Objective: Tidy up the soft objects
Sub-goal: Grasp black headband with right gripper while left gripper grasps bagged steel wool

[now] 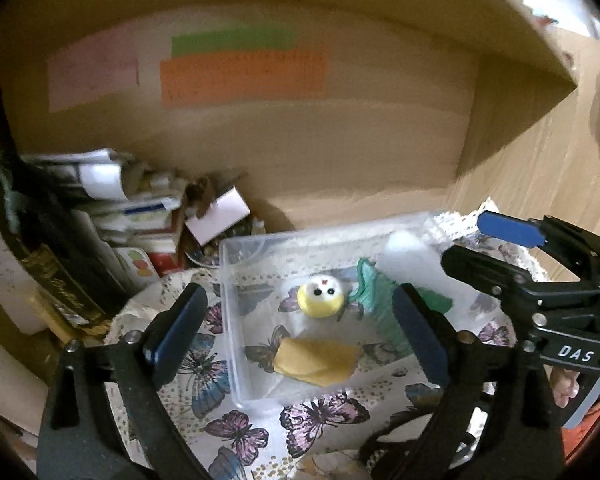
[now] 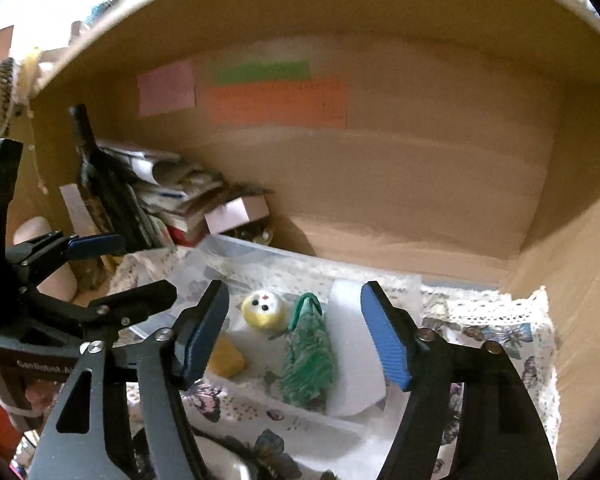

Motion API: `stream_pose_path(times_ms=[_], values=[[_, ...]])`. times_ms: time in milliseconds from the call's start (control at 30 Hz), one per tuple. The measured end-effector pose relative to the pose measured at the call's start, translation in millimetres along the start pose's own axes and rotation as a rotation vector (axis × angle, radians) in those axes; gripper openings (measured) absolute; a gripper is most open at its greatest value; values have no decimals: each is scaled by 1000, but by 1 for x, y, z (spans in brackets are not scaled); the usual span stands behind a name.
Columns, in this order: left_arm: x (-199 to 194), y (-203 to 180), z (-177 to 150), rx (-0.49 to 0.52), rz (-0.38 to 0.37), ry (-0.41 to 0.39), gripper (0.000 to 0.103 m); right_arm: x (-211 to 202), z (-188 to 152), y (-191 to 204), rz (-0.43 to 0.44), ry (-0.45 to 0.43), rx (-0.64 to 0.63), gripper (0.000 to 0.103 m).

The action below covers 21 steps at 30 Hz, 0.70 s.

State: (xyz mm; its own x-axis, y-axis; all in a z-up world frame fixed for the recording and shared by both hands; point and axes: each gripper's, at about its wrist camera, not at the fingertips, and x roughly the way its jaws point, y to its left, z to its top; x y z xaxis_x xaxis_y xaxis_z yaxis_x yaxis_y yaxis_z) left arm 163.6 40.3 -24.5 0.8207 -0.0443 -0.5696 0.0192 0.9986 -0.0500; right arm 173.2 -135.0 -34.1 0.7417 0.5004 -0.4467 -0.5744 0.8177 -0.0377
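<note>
A clear plastic bin [image 1: 230, 320] sits on a butterfly-print cloth [image 1: 236, 428]. Inside it lie a yellow-and-white round plush face [image 1: 321, 295], a folded yellow cloth [image 1: 318, 361], a green fuzzy tree-shaped toy [image 1: 384, 308] and a white foam piece [image 1: 406, 258]. My left gripper [image 1: 300, 328] is open and empty just above the bin's near side. My right gripper [image 2: 296, 336] is open and empty over the bin [image 2: 260, 250], with the plush face [image 2: 263, 308], green toy [image 2: 310, 360], white foam [image 2: 352, 356] and yellow cloth [image 2: 226, 360] between its fingers. The right gripper also shows in the left wrist view [image 1: 472, 240].
The bin stands inside a wooden shelf recess with coloured paper notes [image 1: 244, 76] on the back wall. A pile of books, papers and a small box [image 1: 216, 214] fills the left back corner. A dark bottle [image 1: 40, 248] leans at the left. The side wall [image 2: 572, 240] stands at the right.
</note>
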Motion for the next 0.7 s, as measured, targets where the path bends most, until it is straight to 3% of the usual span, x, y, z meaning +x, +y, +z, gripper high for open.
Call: stream_pose_path(times_ms=[300,700], values=[[-37,-5,-25,10,-6,-37,100,-38,-23,4,21,-45,14,66],[-46,-5,-83,-4,30,25,100,-48,-95,19,85,62,44,66]])
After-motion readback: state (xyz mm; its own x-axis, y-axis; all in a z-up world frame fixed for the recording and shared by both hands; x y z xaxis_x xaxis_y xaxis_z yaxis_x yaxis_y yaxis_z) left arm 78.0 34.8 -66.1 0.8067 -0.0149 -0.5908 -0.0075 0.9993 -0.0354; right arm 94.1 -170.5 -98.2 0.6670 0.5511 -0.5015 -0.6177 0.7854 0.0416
